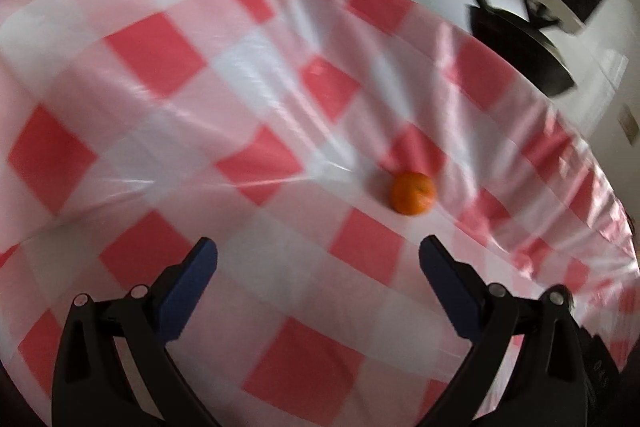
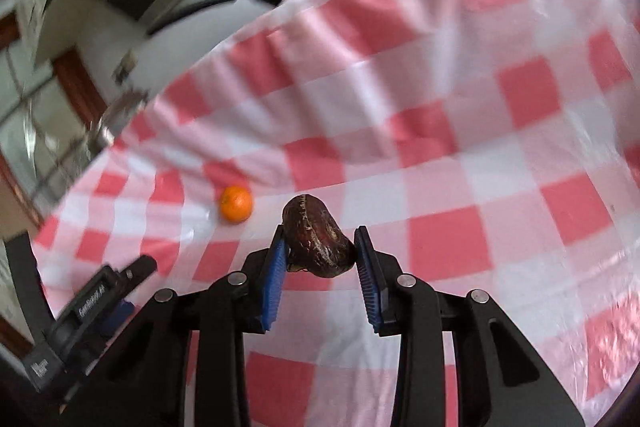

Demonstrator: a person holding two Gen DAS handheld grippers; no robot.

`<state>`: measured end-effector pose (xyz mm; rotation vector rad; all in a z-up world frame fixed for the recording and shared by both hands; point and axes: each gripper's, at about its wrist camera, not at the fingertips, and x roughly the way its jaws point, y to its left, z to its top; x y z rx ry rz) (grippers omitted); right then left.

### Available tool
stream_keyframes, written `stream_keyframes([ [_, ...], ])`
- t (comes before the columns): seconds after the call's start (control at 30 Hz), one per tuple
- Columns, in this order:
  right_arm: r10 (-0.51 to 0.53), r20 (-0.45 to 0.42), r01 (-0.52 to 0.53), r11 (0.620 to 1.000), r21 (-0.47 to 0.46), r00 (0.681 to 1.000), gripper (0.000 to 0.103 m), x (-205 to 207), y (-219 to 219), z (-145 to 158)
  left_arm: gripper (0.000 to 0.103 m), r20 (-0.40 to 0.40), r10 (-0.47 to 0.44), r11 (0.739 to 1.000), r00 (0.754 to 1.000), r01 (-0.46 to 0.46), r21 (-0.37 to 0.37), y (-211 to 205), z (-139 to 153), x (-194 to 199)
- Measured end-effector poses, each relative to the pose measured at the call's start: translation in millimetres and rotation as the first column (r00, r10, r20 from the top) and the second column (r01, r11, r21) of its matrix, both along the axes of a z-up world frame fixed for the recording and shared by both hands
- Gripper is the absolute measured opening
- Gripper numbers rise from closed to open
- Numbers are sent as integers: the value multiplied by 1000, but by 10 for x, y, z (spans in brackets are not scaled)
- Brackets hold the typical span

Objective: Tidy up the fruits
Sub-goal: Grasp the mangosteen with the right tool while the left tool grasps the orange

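Blurred white lettering on the left gripper (image 2: 96, 311) body, seen from right wrist cam; too smeared to read. No other text.

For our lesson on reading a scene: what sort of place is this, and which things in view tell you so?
Probably a home kitchen or dining room. A table wears a red-and-white checked cloth, a dark pan sits on the counter beyond it, and a small orange lies on the cloth.

Ahead of my left gripper (image 1: 318, 247), bare checked tablecloth (image 1: 160, 107) fills the frame's left and centre. One small orange (image 1: 413, 193) sits at right centre, the only obstacle there.
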<state>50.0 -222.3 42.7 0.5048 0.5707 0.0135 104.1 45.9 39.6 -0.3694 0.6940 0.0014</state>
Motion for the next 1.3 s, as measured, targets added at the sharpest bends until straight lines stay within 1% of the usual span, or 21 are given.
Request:
stream_keyframes([
  [0.07,-9,18,8,999,46,1000,34,34,-18,4,101,12,-46,999,999,46,-3,-82,13,20],
  [0.1,-13,42,10,999,52,999,34,18,-40,-3,101,16,-64,998,998,64,-11,-110,16,34],
  [0.17,-17,66,13,998,57,998,34,25,-32,-4,101,19,-81,997,997,82,-16,-168,10,85],
  [0.2,-18,74,12,996,84,997,34,14,-77,-5,101,18,-85,996,996,86,-9,-217,13,125],
  [0.33,-46,99,32,991,134,994,34,68,-77,4,101,24,-114,991,993,112,69,-441,30,324],
  [0.4,-54,101,36,985,170,993,34,27,-122,-2,101,19,-123,987,992,121,105,-515,33,445],
  [0.5,-62,100,42,981,191,993,34,7,-145,-12,100,1,-137,984,991,136,111,-629,29,698],
  [0.57,-61,108,38,979,200,992,34,5,-143,-6,98,-32,-147,980,989,150,133,-725,6,880],
  [0.67,-50,109,27,980,198,993,34,21,-108,-6,89,-96,-183,967,978,197,159,-869,-70,1085],
  [0.7,-46,108,24,980,196,993,34,30,-94,-8,85,-107,-196,964,975,212,162,-906,-83,1128],
  [0.77,-32,109,11,983,186,994,34,54,-52,-5,77,-128,-203,955,971,225,191,-974,-105,1200],
  [0.83,-14,112,-4,987,162,994,34,60,2,14,42,-153,-217,951,964,244,188,-997,-147,1242],
  [0.87,-12,115,-6,988,154,993,34,60,14,19,42,-156,-221,952,963,248,178,-984,-153,1245],
  [0.93,-10,124,-7,990,141,992,34,44,30,34,42,-116,-224,958,968,240,159,-928,-112,1203],
  [1.07,-18,116,1,990,144,993,34,52,6,11,42,-38,-195,948,980,198,249,-922,7,1063],
  [1.23,-30,129,10,988,155,991,34,57,-50,-10,41,1,-183,948,983,177,265,-915,100,905],
  [1.3,-20,134,-1,988,153,991,34,67,-51,-15,42,11,-177,945,984,166,283,-920,126,830],
])
